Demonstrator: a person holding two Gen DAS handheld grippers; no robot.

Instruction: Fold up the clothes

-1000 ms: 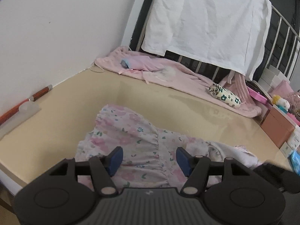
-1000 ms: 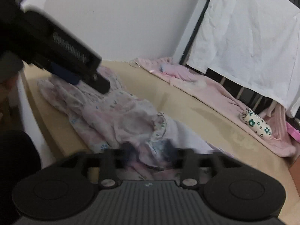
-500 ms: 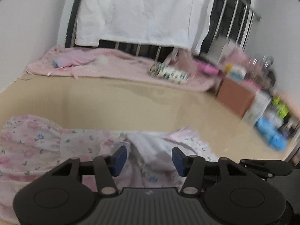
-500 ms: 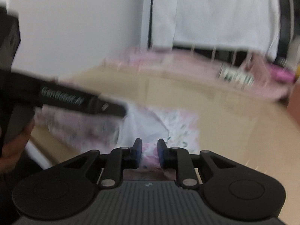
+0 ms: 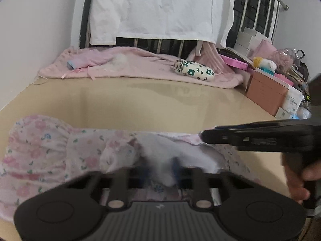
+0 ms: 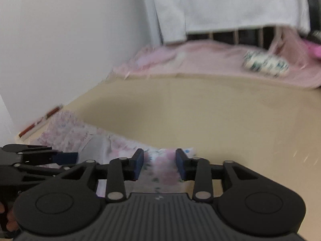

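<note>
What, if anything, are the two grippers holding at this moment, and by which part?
Both hold the floral garment. The left gripper, its jaws just closing, pinches the white inner fabric; the right gripper, also just closing, grips a floral edge.

Floral garment (image 5: 46,156): pale pink, small-flower print, white inner side showing; crumpled flat, spread leftward from between both grippers' fingers

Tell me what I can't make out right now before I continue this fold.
- Left gripper hold: left wrist view, motion blur; its jaws have just been closing with the floral garment between them, contact unclear.
- Garment's near hem: left wrist view, hidden behind that gripper's body.
- Patterned pouch, pink blanket: right wrist view, smeared by blur.
</note>
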